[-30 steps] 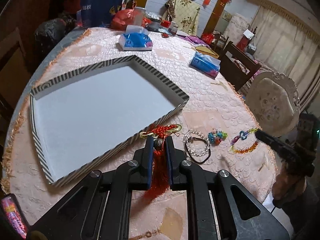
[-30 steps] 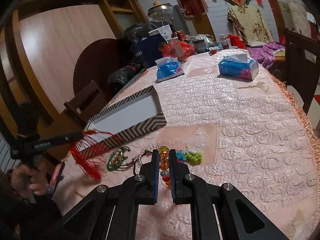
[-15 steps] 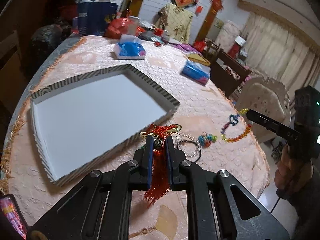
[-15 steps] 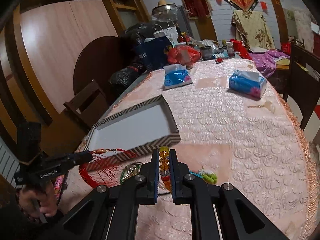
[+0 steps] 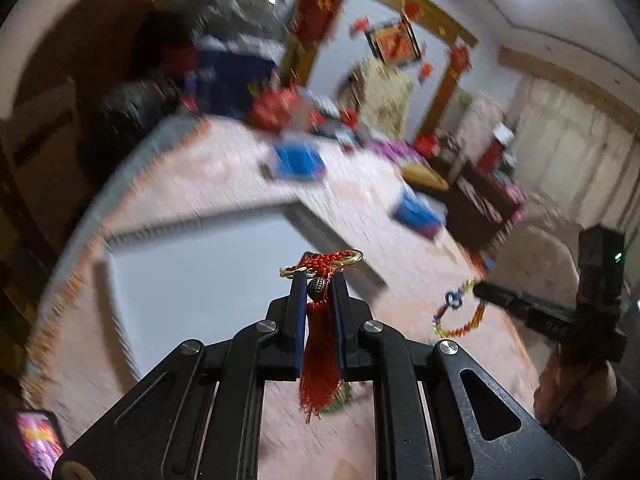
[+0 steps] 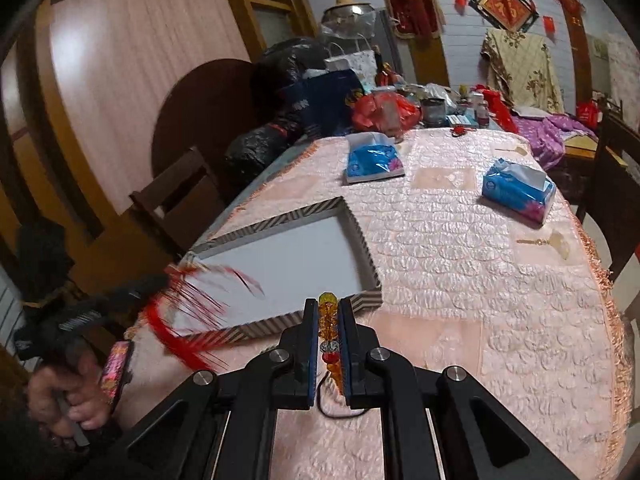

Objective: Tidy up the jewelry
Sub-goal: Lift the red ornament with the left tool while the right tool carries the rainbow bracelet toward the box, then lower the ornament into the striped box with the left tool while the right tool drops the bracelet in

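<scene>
My left gripper (image 5: 317,280) pinches the tassel (image 5: 320,354), my right gripper (image 6: 328,312) the beads (image 6: 329,328), both nearly shut. The tray (image 6: 362,240) lies just ahead; next I should carry each over it and release.

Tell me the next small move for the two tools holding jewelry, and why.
Probably carry both pieces over the striped tray and lower them in. The left tool is shut on the red tassel charm, the right tool on the colorful bead bracelet; both hang clear of the tablecloth, and the tray's white floor looks bare just ahead.
</scene>
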Available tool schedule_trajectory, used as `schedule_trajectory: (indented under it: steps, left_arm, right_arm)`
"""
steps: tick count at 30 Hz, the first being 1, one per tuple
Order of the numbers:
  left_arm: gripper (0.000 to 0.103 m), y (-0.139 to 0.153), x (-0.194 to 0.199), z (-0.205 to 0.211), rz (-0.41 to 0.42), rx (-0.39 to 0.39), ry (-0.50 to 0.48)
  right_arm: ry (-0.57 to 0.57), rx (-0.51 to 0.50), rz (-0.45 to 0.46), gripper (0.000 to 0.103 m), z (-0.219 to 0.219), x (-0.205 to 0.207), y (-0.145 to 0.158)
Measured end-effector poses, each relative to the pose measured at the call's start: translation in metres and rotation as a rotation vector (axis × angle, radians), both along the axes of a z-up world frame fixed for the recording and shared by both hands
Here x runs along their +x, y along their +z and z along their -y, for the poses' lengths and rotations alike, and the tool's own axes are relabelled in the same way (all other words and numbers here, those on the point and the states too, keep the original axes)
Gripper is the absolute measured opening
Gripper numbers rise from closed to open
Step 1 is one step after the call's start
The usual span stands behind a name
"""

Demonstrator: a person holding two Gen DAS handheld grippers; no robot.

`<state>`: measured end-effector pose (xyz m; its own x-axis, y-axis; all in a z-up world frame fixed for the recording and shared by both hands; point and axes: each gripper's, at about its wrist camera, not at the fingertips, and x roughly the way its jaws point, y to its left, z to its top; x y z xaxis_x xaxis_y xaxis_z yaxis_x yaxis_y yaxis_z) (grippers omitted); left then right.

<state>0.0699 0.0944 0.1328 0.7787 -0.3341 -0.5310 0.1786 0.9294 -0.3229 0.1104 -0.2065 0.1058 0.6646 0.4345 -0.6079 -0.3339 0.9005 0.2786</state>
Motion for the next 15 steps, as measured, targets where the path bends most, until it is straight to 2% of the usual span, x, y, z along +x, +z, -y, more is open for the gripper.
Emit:
schedule_trajectory:
  steps: [2,3,6,9,12,15]
  left_arm:
    - [0.01,-0.001,0.004,-0.013,0.013,0.009,0.06]
    - [0.01,-0.006,0.009,-0.017,0.002,0.041,0.099]
    - [0.01,-0.03,0.029,-0.029,-0.09,0.081,0.157]
    - [0.01,-0.046,0.042,-0.04,-0.155,0.08,0.203]
    - [0.01,-0.05,0.042,-0.043,-0.157,0.078,0.217]
    - [0.01,-0.056,0.044,-0.04,-0.179,0.111,0.219]
  right_arm:
    - [-0.011,-0.001,-0.005,0.008,-0.009,0.016,0.003]
    - [-0.01,-0.005,-0.006,0.008,-0.015,0.022,0.003]
    - [0.001,-0.015,-0.021,0.008,-0.035,0.046,0.001]
    - [0.015,-0.039,-0.039,0.008,-0.059,0.069,-0.008]
    - [0.038,-0.05,-0.064,0.008,-0.08,0.084,-0.022]
    - [0.067,-0.04,-0.084,0.008,-0.097,0.091,-0.032]
